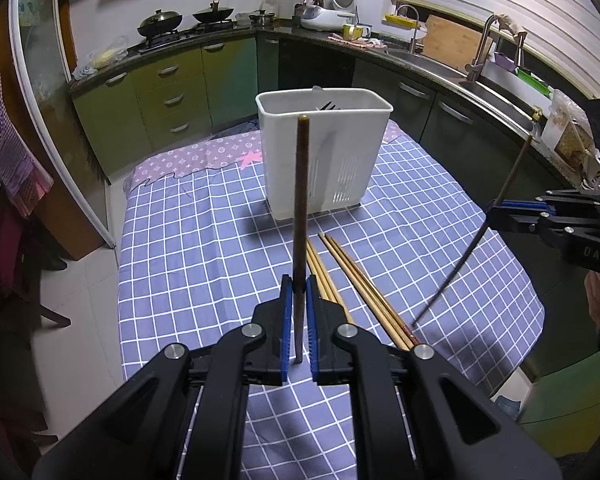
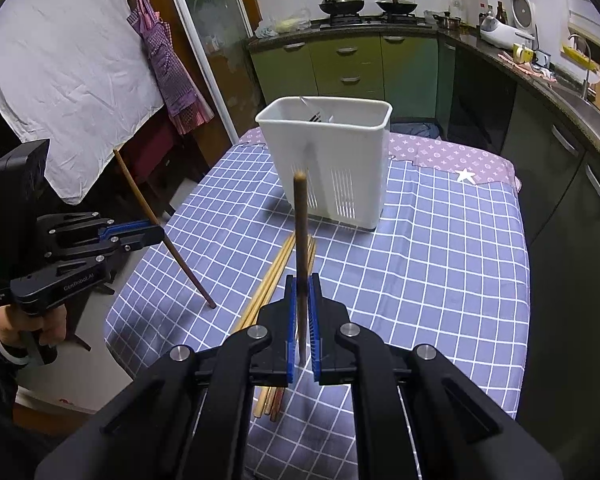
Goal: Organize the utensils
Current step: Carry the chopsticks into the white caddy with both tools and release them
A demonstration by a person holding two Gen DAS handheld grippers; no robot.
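Home kitchen: stove (image 1: 188,28), sink (image 1: 432,60), cabinets (image 1: 172,92)

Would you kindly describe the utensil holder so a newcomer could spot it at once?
Find the table under the blue checked cloth. Toward its far end stands a white rectangular plastic caddy with slotted lower walls. It alone stands upright; the pale wooden chopsticks lie flat before it.

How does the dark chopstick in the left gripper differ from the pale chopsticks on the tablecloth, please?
The dark chopstick is brown and single; the pale chopsticks are light wood and several. The dark one is lifted, clamped in the left gripper; the pale ones lie flat on the tablecloth, untouched. Both are still outside the white holder.
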